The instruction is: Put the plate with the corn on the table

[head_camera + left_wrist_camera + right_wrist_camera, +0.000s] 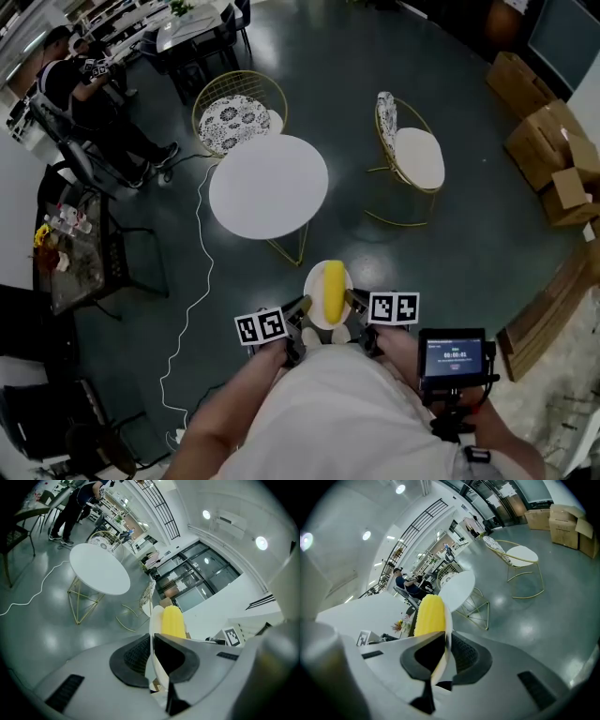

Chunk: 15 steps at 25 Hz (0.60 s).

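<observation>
A small white plate with a yellow corn cob on it is held in the air in front of my body. My left gripper is shut on the plate's left rim and my right gripper is shut on its right rim. In the left gripper view the plate's edge sits between the dark pads, with the corn beyond. The right gripper view shows the plate rim pinched the same way, the corn above it. The round white table stands ahead, a little to the left, below plate level.
Two gold wire chairs flank the table. A white cable runs along the dark floor at left. A person sits by desks at far left. Cardboard boxes are piled at right. A dark cluttered side table stands at left.
</observation>
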Motion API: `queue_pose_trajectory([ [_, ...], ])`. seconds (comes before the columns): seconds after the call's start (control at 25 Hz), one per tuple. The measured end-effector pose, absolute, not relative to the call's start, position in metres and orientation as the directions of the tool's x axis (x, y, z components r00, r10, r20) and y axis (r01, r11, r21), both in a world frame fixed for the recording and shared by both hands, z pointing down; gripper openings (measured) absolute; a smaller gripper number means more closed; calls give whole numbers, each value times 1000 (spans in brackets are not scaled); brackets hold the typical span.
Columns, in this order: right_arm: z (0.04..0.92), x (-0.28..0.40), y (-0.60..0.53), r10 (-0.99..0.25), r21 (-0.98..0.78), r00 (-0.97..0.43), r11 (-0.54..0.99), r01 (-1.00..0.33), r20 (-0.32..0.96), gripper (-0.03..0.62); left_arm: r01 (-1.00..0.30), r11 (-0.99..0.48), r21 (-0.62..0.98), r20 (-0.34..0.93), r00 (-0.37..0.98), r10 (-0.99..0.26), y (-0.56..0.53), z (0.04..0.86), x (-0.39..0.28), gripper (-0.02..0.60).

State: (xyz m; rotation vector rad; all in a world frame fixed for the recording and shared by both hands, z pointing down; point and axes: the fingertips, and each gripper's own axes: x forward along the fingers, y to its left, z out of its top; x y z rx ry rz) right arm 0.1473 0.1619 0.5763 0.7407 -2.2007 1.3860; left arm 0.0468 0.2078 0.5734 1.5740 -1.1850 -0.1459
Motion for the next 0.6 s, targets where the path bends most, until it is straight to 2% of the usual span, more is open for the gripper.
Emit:
queue_pose_trajectory([
  [0.2,567,127,156,-201,-681,-771,371,-631,605,52,-598,113,794,465,477,-746,202,565,28,31],
  [0.6,567,130,159,-206,-689,-765,340,-641,610,52,-594,113,796,473,496,-728,202,566,30,31],
])
